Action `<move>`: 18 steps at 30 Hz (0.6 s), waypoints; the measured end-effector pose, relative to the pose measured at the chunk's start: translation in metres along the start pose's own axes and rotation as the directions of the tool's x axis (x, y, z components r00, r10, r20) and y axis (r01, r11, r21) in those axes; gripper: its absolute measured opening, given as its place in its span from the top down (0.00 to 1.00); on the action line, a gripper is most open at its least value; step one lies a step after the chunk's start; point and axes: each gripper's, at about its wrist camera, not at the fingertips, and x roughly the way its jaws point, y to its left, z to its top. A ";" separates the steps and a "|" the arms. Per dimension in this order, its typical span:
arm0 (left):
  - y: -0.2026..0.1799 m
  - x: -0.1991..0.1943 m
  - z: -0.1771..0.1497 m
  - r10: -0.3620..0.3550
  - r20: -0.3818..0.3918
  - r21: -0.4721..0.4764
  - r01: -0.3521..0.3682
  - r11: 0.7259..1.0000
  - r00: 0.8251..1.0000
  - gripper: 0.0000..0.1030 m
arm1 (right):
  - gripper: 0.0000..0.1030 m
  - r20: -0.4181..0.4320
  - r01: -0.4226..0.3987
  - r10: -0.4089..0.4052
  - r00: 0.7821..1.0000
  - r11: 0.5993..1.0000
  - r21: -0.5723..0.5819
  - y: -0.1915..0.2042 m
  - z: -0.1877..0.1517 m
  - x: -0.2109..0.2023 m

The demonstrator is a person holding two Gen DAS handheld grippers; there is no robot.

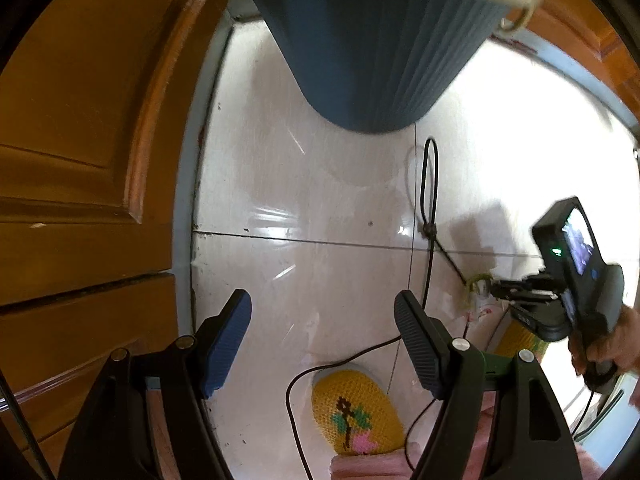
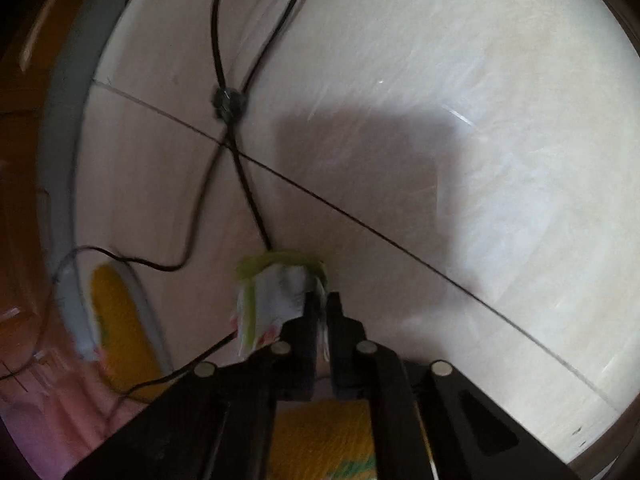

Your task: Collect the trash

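Right tongs clamped on a crumpled wrapper, white with a green edge and what may be pink print; motion blur hides detail. From the left wrist view the same wrapper hangs at the right tongs' tips, just above the white tile floor. Left tongs gape wide, nothing between them, aimed at the floor. Blue ribbed trash bin with pale rim ahead of the left tongs, beside a wooden door. Black cable loops across the tiles. Yellow knitted slipper below.
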 end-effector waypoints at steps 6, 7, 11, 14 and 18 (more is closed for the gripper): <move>0.007 -0.072 0.015 -0.023 0.040 -0.040 0.025 0.999 0.999 0.29 | 0.98 0.137 -0.054 0.046 0.989 0.997 0.059 0.010 -0.014 -0.133; 0.009 -0.085 0.018 -0.026 0.047 -0.045 0.028 0.999 0.999 0.29 | 0.98 0.157 -0.061 0.051 0.986 0.996 0.059 0.016 -0.016 -0.159; 0.020 -0.153 0.036 -0.042 0.091 -0.085 0.050 0.995 0.995 0.29 | 0.98 0.240 -0.066 0.058 0.969 0.998 0.024 0.046 -0.019 -0.262; 0.029 -0.196 0.050 -0.050 0.125 -0.113 0.064 0.992 0.991 0.29 | 0.98 0.299 -0.057 0.055 0.953 0.998 -0.003 0.071 -0.014 -0.332; 0.042 -0.251 0.071 -0.048 0.181 -0.140 0.074 0.987 0.982 0.29 | 0.97 0.377 -0.052 0.047 0.925 0.999 0.001 0.096 0.001 -0.410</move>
